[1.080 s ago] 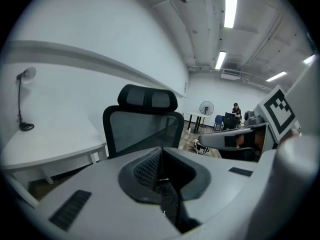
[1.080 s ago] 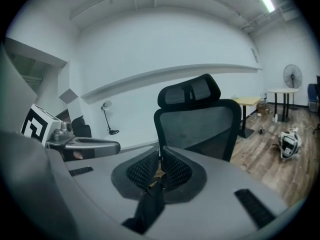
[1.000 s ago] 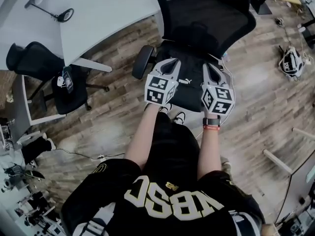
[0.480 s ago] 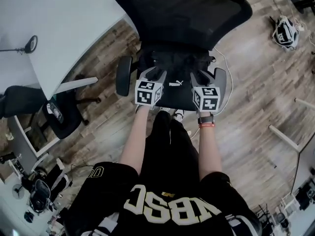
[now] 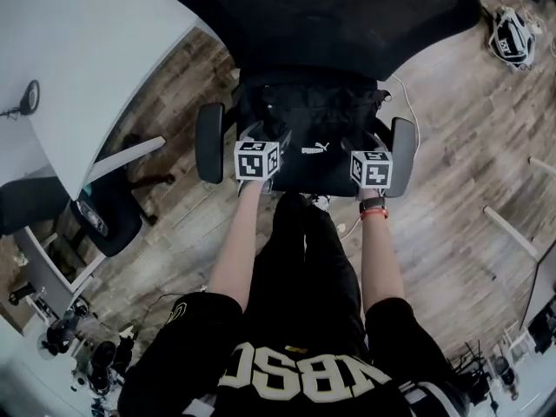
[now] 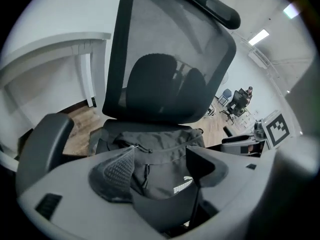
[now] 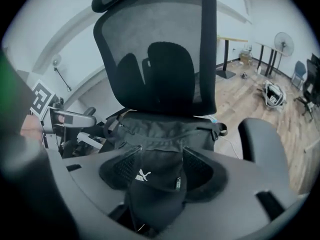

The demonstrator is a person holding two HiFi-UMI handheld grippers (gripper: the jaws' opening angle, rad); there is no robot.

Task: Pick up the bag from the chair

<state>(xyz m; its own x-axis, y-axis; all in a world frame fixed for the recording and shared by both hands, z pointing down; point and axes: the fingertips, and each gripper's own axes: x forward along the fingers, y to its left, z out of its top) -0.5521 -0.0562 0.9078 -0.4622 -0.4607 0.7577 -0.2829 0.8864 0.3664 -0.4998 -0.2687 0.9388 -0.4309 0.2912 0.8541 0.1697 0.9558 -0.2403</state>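
Beneath and all around both grippers, wood-plank floor (image 5: 452, 172). Off to the outer side of the left gripper (image 6: 160, 156), a white desk (image 5: 95, 50). Straight ahead of both grippers, a black office chair (image 5: 330, 24), mesh back rising beyond the jaw tips; one armrest (image 5: 209, 142) just outside the left gripper, the second armrest (image 5: 402, 144) just outside the right gripper (image 7: 161, 154). On the seat, up against the backrest, the black bag (image 5: 313, 120), lying in front of and between the two grippers, not lifted. Left gripper: jaws spread wide, having just been opening, front of the bag showing in the gap, pads not pressing on it. Right gripper: jaws likewise wide, having just been opening, a fold of the bag with its white logo (image 7: 143, 175) sitting in the gap, no squeeze to be seen. Behind the grippers, bare forearms (image 5: 236, 241) and a black jersey (image 5: 304, 363). Just behind the right gripper, a red band (image 5: 373, 213) round the wrist
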